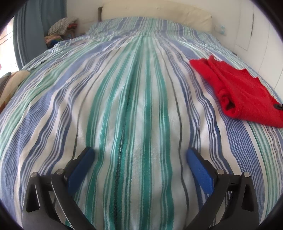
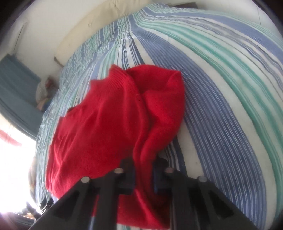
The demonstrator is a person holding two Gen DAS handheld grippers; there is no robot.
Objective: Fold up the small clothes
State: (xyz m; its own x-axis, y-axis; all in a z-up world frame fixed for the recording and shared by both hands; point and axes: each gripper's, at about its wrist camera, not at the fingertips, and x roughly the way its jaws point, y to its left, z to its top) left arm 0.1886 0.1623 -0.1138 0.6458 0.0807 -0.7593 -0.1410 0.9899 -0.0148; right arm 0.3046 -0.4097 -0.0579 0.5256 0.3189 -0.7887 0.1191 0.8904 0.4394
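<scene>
A red knitted garment [image 2: 109, 123] lies rumpled on the striped bedspread [image 2: 221, 92]. My right gripper [image 2: 144, 168] is shut on a fold of its near edge, and red cloth is bunched between the two fingers. In the left wrist view the same red garment [image 1: 240, 88] lies at the far right of the bed, partly folded over itself. My left gripper [image 1: 139, 155] hovers over the bare striped bedspread [image 1: 123, 106] well left of the garment. Its blue pads [image 1: 83, 164] stand wide apart and hold nothing.
A cream headboard [image 1: 159, 12] runs along the far edge of the bed. A pile of mixed clothes [image 1: 60, 30] sits at the back left corner beside a blue curtain [image 1: 31, 26]. A white wall or cupboard [image 1: 261, 35] borders the bed's right side.
</scene>
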